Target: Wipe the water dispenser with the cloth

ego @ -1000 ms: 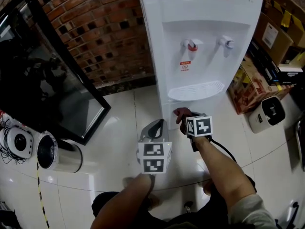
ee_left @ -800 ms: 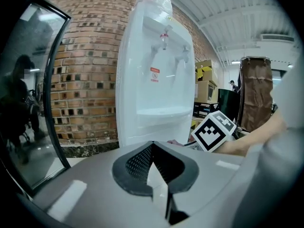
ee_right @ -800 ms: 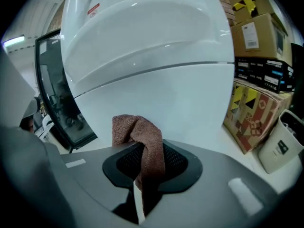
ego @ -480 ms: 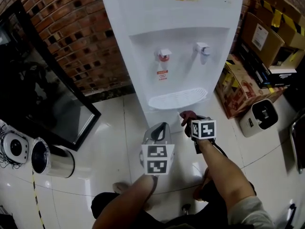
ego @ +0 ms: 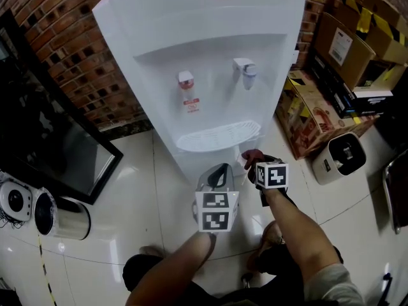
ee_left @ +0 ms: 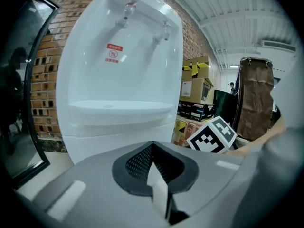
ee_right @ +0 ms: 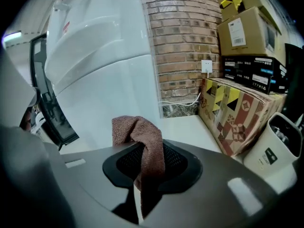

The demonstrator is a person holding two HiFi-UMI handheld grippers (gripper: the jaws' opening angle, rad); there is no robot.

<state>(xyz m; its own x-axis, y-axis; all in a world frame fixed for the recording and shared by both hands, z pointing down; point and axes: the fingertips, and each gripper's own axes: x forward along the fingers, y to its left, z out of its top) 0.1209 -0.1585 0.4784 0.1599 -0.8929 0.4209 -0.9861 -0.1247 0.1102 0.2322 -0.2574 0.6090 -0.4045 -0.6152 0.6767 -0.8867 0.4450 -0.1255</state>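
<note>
Brown cloth [ee_right: 141,141] is pinched between the closed fingers of the right gripper [ego: 250,164]. It is held low and near the front of the white water dispenser [ego: 210,62], just below the drip tray [ego: 218,136]. The left gripper [ego: 218,173] is just to the left, its fingers pressed together with nothing between them, facing the dispenser's lower front. Cardboard boxes [ego: 319,113] stand to the right by the brick wall [ego: 83,37]. A metal canister [ego: 60,214] lies on the floor at far left.
</note>
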